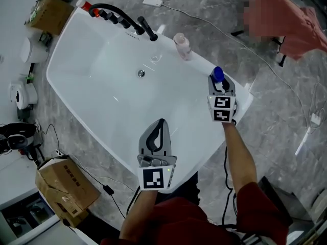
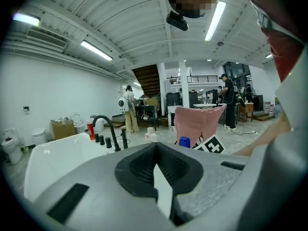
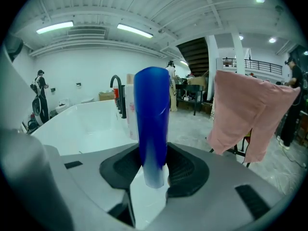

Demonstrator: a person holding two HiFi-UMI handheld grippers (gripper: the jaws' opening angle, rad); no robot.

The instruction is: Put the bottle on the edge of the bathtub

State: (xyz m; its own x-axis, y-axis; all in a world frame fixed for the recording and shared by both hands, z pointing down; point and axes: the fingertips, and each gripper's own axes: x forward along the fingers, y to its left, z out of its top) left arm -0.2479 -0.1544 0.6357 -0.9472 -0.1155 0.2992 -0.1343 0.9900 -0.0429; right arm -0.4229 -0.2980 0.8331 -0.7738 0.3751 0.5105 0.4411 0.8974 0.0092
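Note:
A blue bottle (image 1: 217,73) stands upright between the jaws of my right gripper (image 1: 221,84), which is shut on it over the white bathtub's right rim (image 1: 200,64). In the right gripper view the blue bottle (image 3: 151,124) fills the middle, with its lower end pinched between the jaws of the right gripper (image 3: 153,160). I cannot tell whether its base touches the rim. My left gripper (image 1: 159,129) hovers over the tub's near edge, shut and with nothing in it. From the left gripper (image 2: 155,148) I see the blue cap (image 2: 184,141) beyond the jaws.
A pale pink bottle (image 1: 182,46) stands on the far rim next to the black faucet (image 1: 122,19). A red bottle (image 1: 84,5) sits at the tub's far corner. Cardboard boxes (image 1: 66,185) lie left of the tub, and a pink cloth (image 1: 291,19) hangs at the right.

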